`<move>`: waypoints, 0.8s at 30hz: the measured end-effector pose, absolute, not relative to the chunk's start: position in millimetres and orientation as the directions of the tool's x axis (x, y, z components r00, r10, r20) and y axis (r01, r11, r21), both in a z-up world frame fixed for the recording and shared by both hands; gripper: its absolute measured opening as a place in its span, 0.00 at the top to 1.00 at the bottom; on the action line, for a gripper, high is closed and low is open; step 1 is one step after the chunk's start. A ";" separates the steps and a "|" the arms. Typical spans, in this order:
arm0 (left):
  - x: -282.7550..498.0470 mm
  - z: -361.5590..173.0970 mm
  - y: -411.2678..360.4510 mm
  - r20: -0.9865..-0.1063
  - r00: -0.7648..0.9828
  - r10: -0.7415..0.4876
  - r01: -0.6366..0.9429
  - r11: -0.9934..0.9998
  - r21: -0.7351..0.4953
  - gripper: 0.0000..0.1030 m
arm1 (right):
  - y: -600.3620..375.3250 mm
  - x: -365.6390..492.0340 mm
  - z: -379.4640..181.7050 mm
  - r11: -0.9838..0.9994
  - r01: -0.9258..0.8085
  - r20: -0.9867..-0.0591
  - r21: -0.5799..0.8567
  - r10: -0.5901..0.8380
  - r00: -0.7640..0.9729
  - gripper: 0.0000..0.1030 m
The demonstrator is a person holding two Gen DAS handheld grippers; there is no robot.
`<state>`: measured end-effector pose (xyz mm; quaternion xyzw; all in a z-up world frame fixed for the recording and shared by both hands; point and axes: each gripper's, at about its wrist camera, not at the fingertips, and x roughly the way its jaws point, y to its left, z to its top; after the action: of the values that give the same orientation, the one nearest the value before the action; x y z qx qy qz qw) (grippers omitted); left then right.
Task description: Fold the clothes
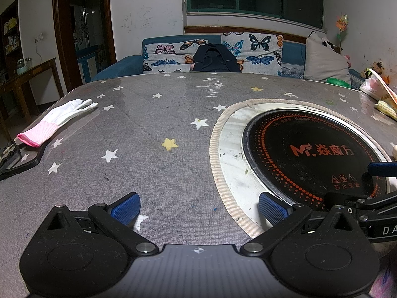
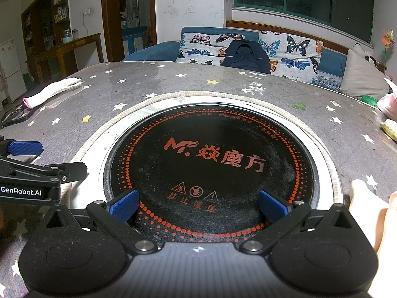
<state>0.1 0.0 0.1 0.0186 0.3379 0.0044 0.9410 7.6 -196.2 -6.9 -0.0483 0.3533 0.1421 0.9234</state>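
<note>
Both jaws spread, nothing held: left gripper over starred tabletop, right gripper over cooktop; glove flat at far-left edge, well apart from both; fridge only in right view.

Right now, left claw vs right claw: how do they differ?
Left claw hovers over the grey star-print tablecloth, beside the induction cooktop; right claw hovers over the cooktop's black glass. The white glove lies far ahead-left of the left claw, farther from the right. Shared: both open, blue pads, holding nothing.
</note>
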 end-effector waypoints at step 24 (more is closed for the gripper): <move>0.8 2.3 -1.9 -0.638 0.769 0.026 0.002 0.999 0.043 0.00 | -199.0 8.8 -5.7 0.950 -0.312 -0.670 0.014 0.240 0.702 0.00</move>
<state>0.8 -1.9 2.3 0.0206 0.3396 0.0066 0.9403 8.8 -199.0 -5.7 -0.0502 0.3558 0.1499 0.9211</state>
